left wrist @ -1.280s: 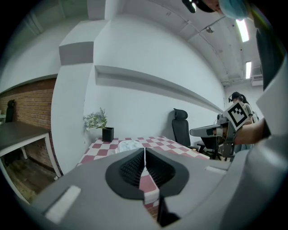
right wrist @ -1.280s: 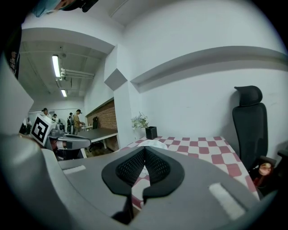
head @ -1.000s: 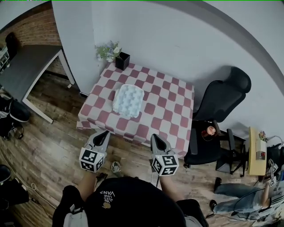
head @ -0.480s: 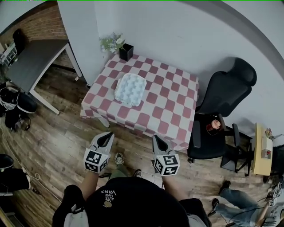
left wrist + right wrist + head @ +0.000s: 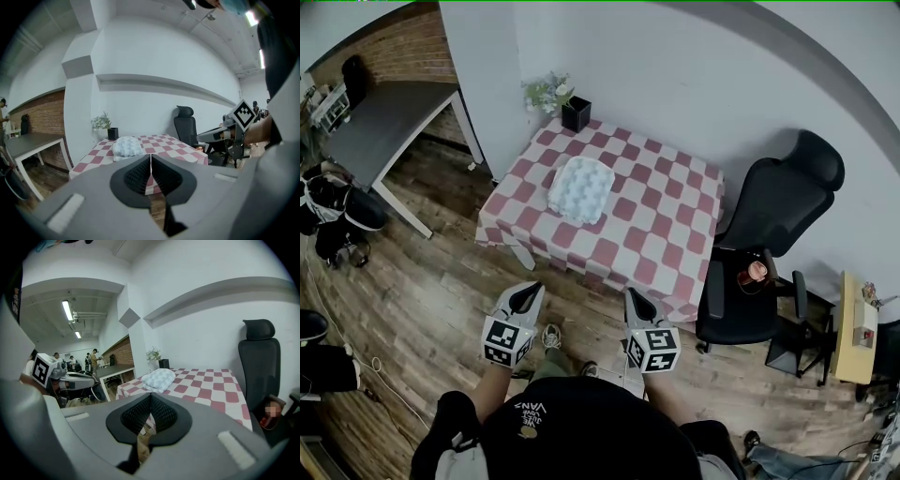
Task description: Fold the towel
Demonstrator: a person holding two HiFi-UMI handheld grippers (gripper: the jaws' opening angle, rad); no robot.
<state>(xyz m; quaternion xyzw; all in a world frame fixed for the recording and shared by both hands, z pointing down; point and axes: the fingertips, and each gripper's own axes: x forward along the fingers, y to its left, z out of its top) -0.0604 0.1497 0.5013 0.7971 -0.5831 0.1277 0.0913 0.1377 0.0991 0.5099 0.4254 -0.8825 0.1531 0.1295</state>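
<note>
The checked table (image 5: 675, 234) now sits further ahead of your grippers than a second ago. A strip of wooden floor (image 5: 572, 309) has opened between its near edge and your tips, and your shoe shows there. You seem to be drawing back from the table rather than closing on it.

The towel (image 5: 581, 187) has not shifted on the cloth. It lies as a compact, puffy bundle well ahead of both grippers and out of reach, a little nearer the line of the left one. I cannot tell whether that bundle is a finished fold or a loose heap.

The left gripper (image 5: 529, 291) and right gripper (image 5: 634, 296) hang side by side over the floor, both clenched tight on nothing, their pads meeting with no cloth between them.
</note>
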